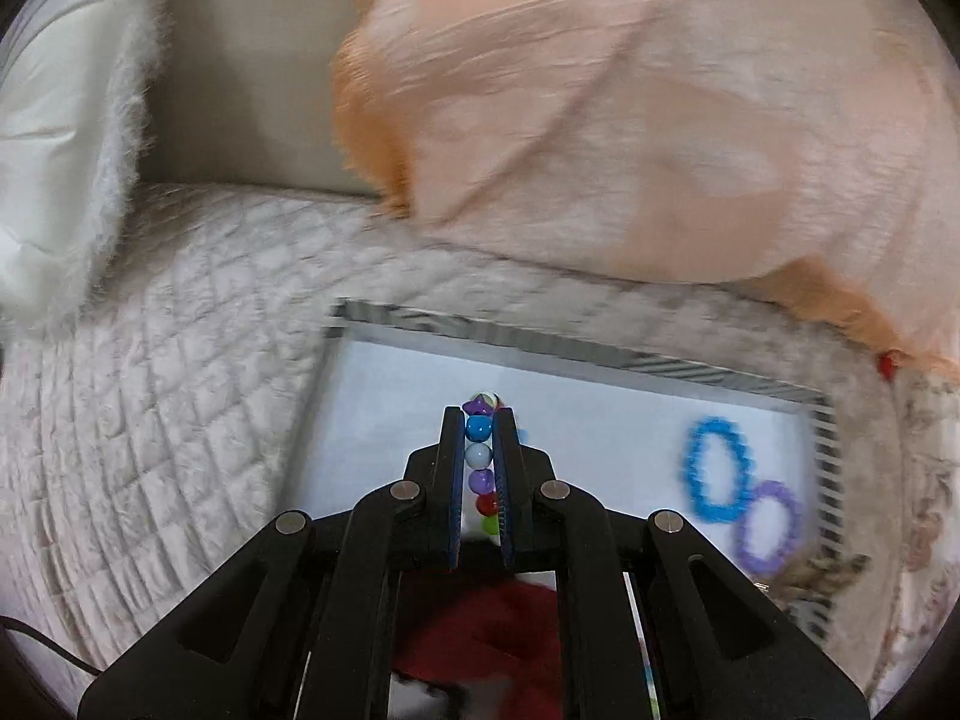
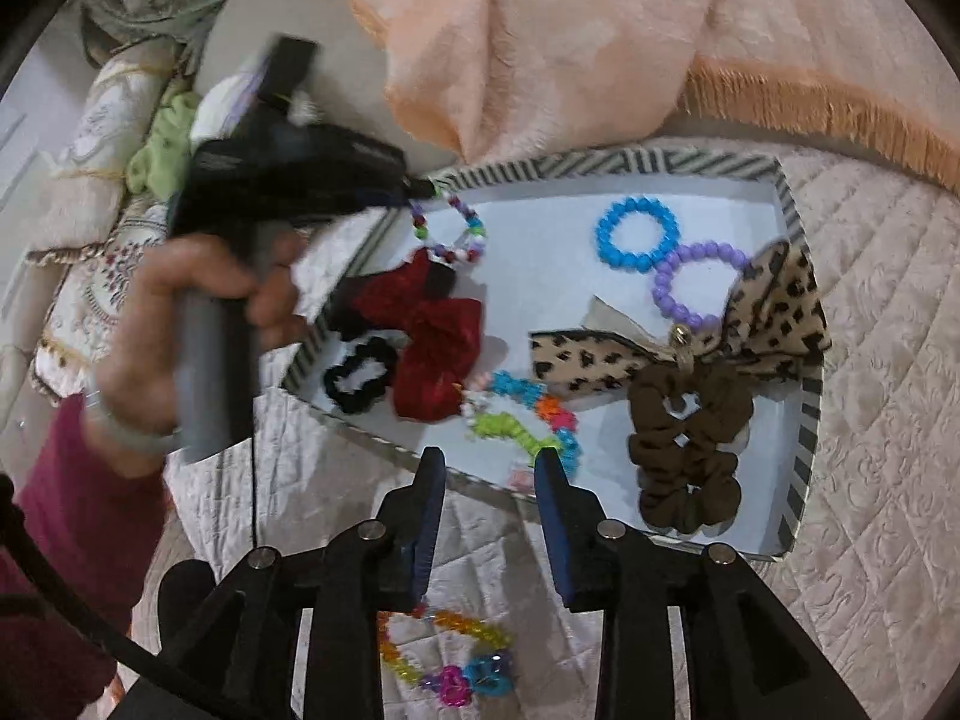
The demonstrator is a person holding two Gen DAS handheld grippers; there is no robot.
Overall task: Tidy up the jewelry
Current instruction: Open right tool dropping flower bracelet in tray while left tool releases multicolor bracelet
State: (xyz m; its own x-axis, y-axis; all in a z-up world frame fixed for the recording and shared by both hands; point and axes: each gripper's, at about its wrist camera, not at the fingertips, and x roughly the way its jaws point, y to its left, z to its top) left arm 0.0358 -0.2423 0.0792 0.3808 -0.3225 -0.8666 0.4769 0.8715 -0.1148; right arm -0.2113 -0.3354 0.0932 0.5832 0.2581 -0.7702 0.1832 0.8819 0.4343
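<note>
My left gripper (image 1: 478,417) is shut on a bracelet of mixed coloured beads (image 1: 478,456), its beads lined up between the fingers, above a white tray with a striped rim (image 1: 540,348). In the right wrist view that left gripper (image 2: 423,187) dangles the bead bracelet (image 2: 462,234) over the tray's (image 2: 600,165) far left corner. My right gripper (image 2: 489,456) stands open at the tray's near rim with nothing between its fingers. A translucent multicoloured bracelet (image 2: 456,681) lies on the quilt beneath it.
The tray holds a blue bracelet (image 2: 637,203), a purple one (image 2: 660,282), a leopard bow (image 2: 774,312), brown (image 2: 690,438), red (image 2: 438,336) and black (image 2: 339,390) scrunchies and a neon coil bracelet (image 2: 507,387). A peach blanket (image 2: 570,48) lies behind, on the quilted bed (image 2: 888,360).
</note>
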